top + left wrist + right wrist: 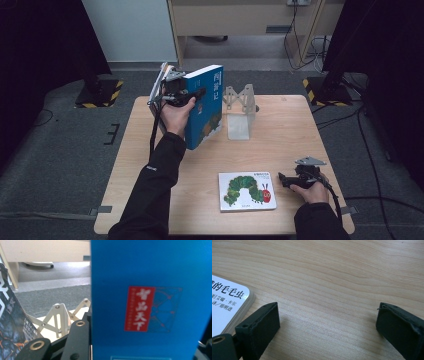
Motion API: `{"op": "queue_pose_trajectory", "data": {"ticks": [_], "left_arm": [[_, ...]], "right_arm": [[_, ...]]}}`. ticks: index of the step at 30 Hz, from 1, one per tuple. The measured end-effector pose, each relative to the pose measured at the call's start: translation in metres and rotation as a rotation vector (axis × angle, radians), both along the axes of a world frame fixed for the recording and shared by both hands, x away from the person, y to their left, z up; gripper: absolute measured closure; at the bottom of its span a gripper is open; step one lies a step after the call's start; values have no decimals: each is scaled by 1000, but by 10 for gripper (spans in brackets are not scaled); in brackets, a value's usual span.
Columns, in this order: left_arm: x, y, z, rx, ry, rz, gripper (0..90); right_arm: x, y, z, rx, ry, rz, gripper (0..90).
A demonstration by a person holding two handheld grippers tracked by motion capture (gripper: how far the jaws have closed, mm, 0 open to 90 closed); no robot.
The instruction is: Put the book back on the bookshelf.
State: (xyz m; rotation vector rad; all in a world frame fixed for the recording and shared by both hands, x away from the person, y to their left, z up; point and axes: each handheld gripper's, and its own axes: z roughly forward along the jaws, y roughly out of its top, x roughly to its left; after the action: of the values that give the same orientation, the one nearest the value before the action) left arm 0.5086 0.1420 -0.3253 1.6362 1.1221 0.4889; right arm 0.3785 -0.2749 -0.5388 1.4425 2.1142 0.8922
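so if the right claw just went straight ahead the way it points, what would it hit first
Probably the white caterpillar picture book lying flat on the wooden table. The open right claw points left, low over the wood; the book's corner sits just beside its line, so it might slide past.

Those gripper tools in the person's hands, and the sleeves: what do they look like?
Both forearms wear black long sleeves. The left gripper and right gripper are black, each topped by a grey three-cornered plate and trailing a black cable. The right gripper's fingertips are blocky black pads.
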Motion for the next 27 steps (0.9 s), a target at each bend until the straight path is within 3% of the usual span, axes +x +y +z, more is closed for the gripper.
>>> {"op": "queue_pose_trajectory", "data": {"ticks": [4,12,21,27], "left_arm": [[9,1,-6,-15,7,32,611],[19,-9,-14,22,15,38,610],[32,-24,-23,17,1,46,610],[35,-32,-33,49,-20,61,608]], "right_arm": [[0,0,0,0,0,0,53],[0,0,0,-1,0,1,50],[0,0,0,-2,0,1,51],[0,0,0,-1,0,1,51]]}}
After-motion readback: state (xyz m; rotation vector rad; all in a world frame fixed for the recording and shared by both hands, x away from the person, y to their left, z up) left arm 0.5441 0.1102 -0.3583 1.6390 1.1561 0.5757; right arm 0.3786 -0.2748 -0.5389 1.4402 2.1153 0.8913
